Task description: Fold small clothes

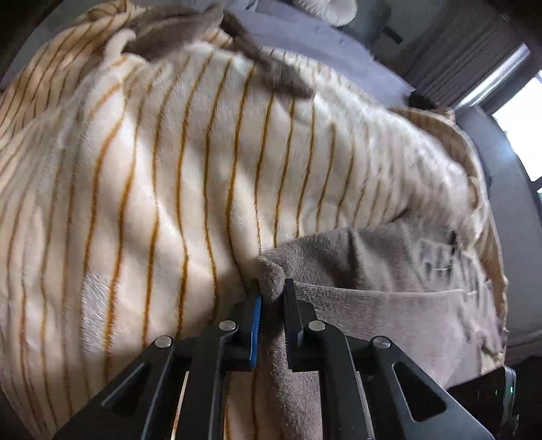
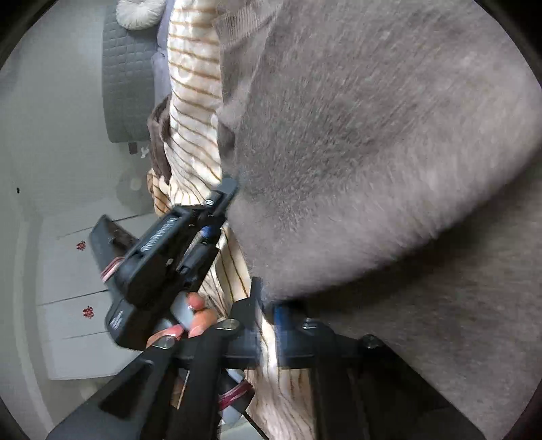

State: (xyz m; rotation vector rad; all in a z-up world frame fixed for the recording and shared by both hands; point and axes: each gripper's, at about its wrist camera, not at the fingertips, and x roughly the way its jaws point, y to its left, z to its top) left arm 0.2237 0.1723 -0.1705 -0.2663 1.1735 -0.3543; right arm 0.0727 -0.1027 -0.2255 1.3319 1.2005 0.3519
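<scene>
A cream fleece garment with thin orange-brown stripes fills the left wrist view, lying spread and rumpled. Its grey fleece part bunches at the lower right. My left gripper is shut on a folded edge of that grey fleece, which sits pinched between the blue pad and the other finger. In the right wrist view the grey fleece hangs close and fills the right side, with the striped side behind it. My right gripper is shut on the cloth's lower edge. The left gripper, held by a hand, grips the same cloth further up.
A grey quilted cover and a white cushion lie beyond the garment. White drawers with small red marks stand at the left. A bluish sheet lies under the garment, with a curtain and a bright window at the right.
</scene>
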